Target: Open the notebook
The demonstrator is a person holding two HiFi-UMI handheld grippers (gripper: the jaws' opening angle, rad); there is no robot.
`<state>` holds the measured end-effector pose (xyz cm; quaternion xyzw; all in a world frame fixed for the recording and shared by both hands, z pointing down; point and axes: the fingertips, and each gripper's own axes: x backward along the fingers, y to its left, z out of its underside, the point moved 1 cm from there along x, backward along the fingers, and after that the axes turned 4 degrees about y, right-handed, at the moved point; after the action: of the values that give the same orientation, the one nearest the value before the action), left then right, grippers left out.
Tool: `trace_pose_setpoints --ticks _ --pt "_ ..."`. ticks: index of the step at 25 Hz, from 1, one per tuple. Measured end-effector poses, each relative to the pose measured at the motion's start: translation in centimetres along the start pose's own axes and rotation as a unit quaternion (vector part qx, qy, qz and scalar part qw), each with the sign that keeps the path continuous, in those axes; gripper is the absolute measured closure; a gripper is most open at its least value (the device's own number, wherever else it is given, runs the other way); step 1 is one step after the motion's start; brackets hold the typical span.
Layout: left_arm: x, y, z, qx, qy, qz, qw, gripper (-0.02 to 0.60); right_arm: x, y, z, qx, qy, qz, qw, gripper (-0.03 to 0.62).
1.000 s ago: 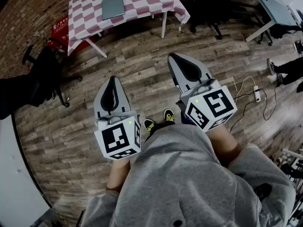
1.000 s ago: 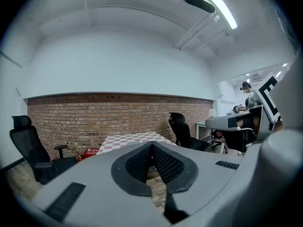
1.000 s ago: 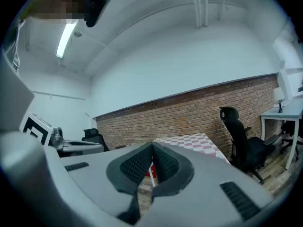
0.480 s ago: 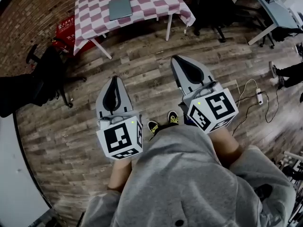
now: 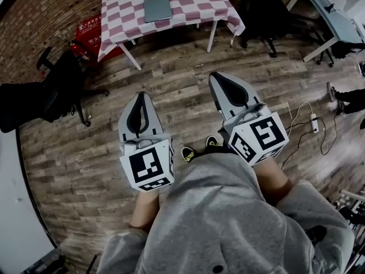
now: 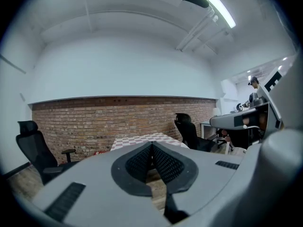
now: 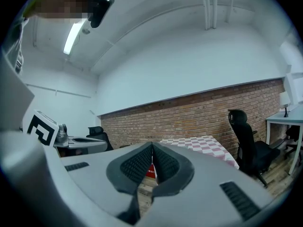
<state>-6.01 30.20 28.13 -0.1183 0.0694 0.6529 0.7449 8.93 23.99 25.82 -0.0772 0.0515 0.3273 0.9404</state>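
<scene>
light: ceiling tube [image 6: 220, 6], mild glare
floor [image 5: 74, 170]: dim
edges: fisheye bend, dark corners (all views)

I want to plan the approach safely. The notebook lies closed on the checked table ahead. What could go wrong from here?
1. The left gripper and right gripper are both shut and empty; unless they open, they may only push the notebook along the tablecloth.
2. A power strip lies on the floor at the right; a foot could catch it.
</scene>
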Motion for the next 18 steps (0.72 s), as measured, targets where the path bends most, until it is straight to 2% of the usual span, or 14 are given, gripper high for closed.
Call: trace_pose_setpoints --ticks 18 --pt "1.5 2.1 0.3 0.003 -0.009 -0.003 1.0 0.574 0.0 2.1 -0.2 -0.007 -0.015 0.005 1.0 0.569"
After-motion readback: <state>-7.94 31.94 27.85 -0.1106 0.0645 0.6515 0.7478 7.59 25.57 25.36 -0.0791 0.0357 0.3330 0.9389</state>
